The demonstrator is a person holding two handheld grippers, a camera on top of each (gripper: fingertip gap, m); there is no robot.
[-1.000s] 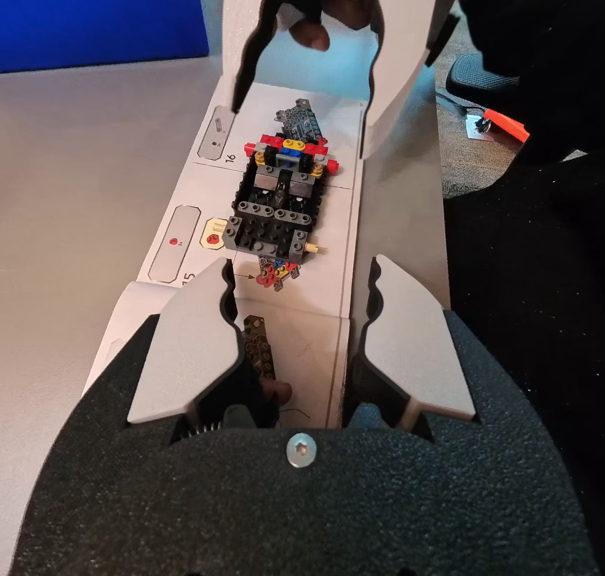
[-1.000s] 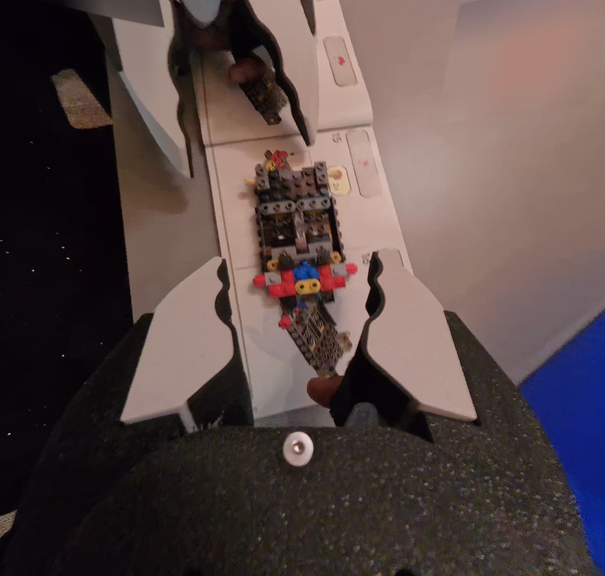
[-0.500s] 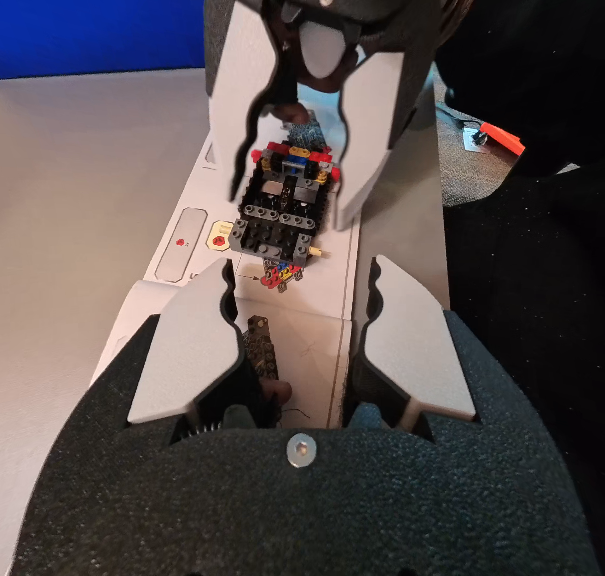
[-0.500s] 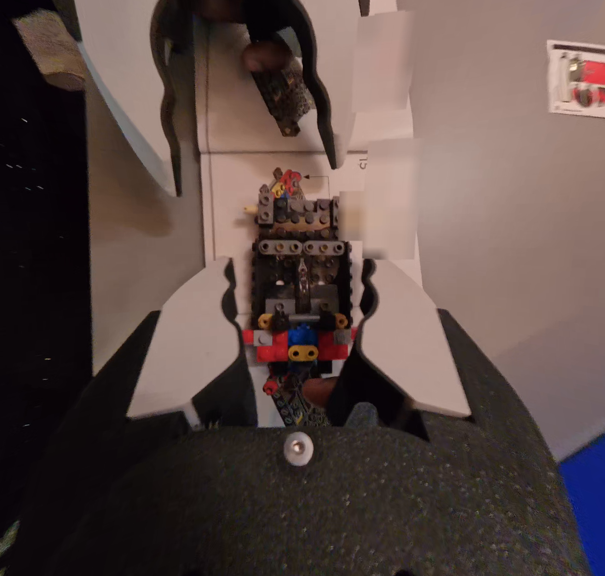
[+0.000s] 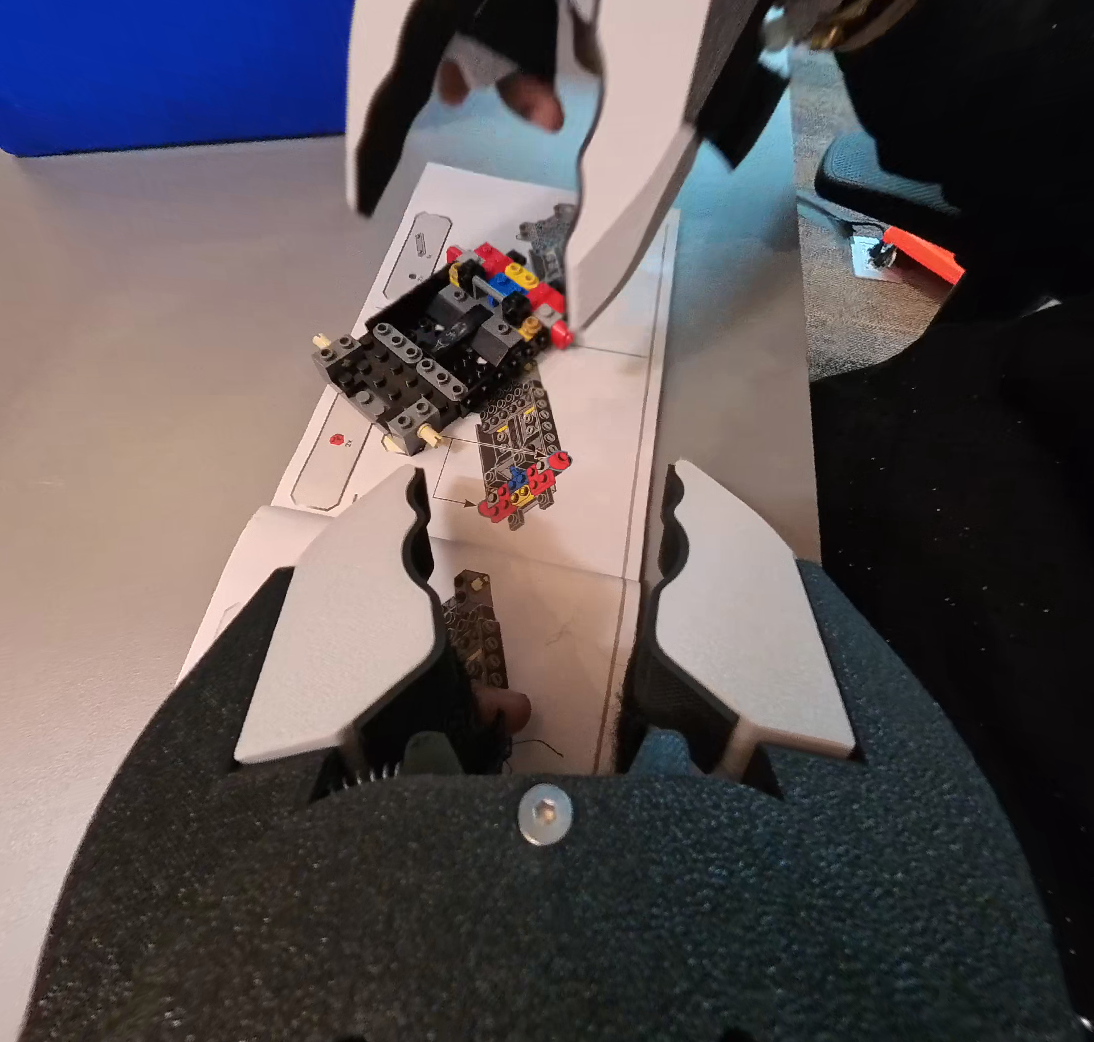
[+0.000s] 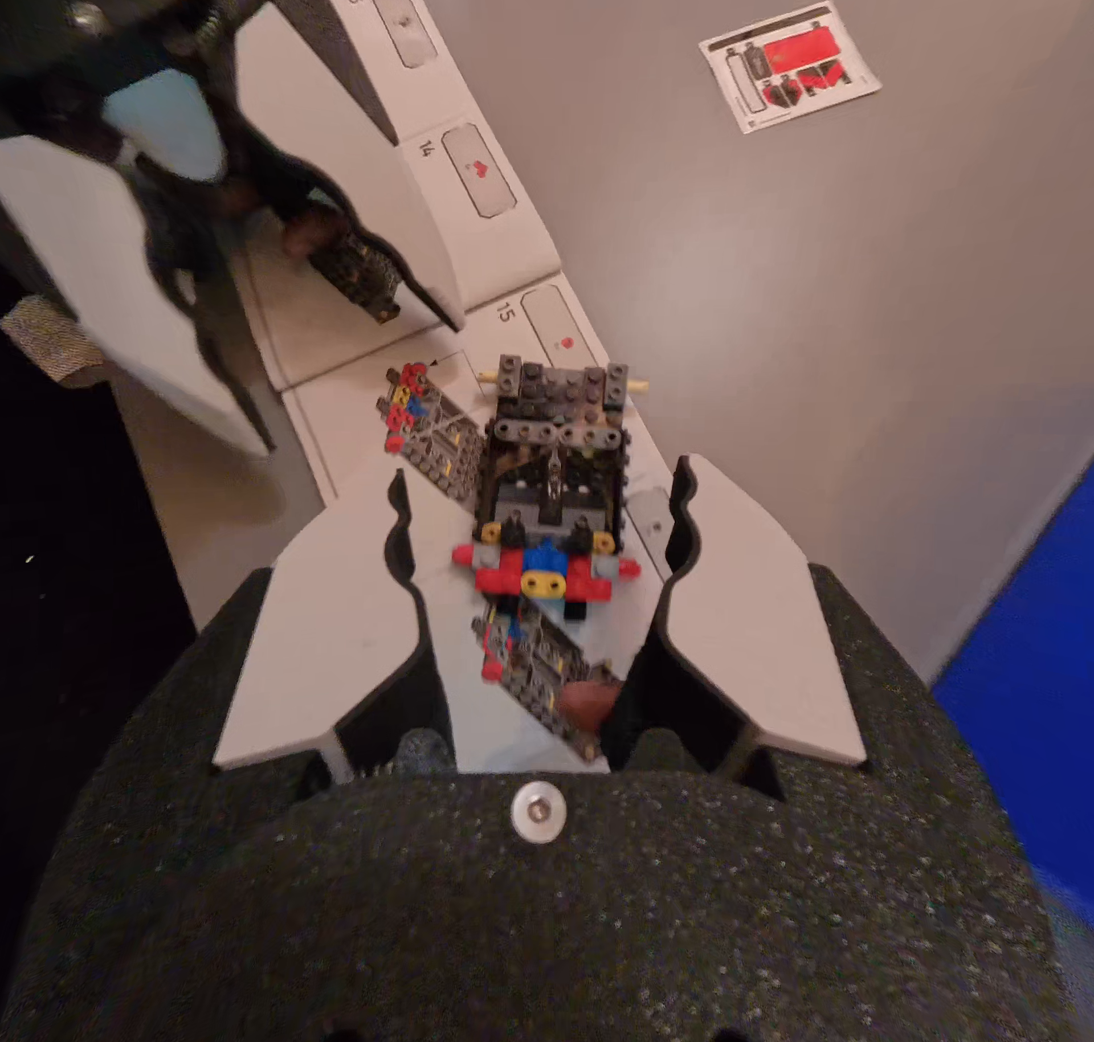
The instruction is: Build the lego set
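The half-built lego car (image 5: 438, 345), black and grey with a red, blue and yellow end, lies askew on the open instruction booklet (image 5: 598, 410). My right gripper (image 5: 465, 268) is open above its red end, and one fingertip (image 5: 571, 315) touches the red corner. In the right wrist view the car (image 6: 556, 481) lies between the open jaws of my right gripper (image 6: 539, 475) with gaps on both sides. My left gripper (image 5: 544, 475) is open and empty, low over the booklet, short of the car. It also shows in the right wrist view (image 6: 361, 386).
A sticker sheet (image 6: 787, 66) lies on the grey table (image 5: 118, 362) beyond the booklet (image 6: 355, 398). A blue panel (image 5: 166, 43) stands at the table's far side. The table edge runs along the booklet's right side, with a person's dark clothing (image 5: 947, 540) and an orange object (image 5: 923, 256) beyond it.
The car has turned on the booklet, its grey end swinging left in the left wrist view. My right gripper has drawn back from straddling it. My left gripper has stayed put.
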